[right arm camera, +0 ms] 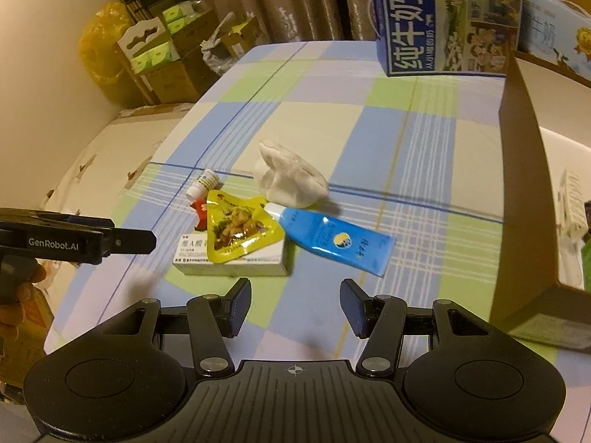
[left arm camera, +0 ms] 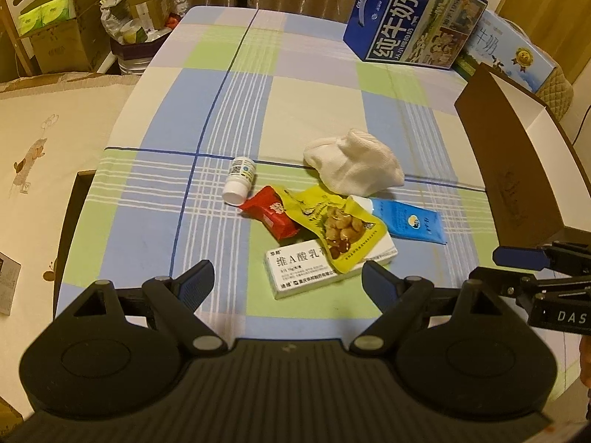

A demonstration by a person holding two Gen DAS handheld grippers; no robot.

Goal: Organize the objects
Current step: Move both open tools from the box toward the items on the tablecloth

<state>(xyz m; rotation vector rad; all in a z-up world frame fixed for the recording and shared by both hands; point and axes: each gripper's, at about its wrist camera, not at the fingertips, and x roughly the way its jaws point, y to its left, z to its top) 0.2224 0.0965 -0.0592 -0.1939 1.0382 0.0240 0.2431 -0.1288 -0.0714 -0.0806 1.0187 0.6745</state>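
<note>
While both tools hover above the checked tablecloth (left arm camera: 229, 85), neither one holds anything. The left gripper (left arm camera: 288, 282) has its fingers spread wide, with the white medicine box (left arm camera: 295, 269) lying on the cloth just beyond the gap between them. The right gripper (right arm camera: 293, 304) is likewise spread apart and empty, poised just short of the same box (right arm camera: 229, 262).

Taking that medicine box as the landmark: the yellow snack pouch (left arm camera: 340, 229) lies partly on top of it, draped over its far edge. The red packet (left arm camera: 271, 216) sits just beyond the box to its left, tucked under the pouch's edge. The small white bottle (left arm camera: 240, 179) lies on its side farther back on the left, touching or nearly touching the red packet. The blue tube (right arm camera: 332, 238) lies to the right of the box, its white cap end pointing toward the crumpled white cloth (right arm camera: 291, 177), which rests behind the box and to the right.

Well to the right of the box stands the brown cardboard box (right arm camera: 524, 170), open-topped; some white and green items show inside it, too cut off to identify. Far behind the medicine box, at the table's back edge, stands a blue milk carton case (left arm camera: 410, 18).
</note>
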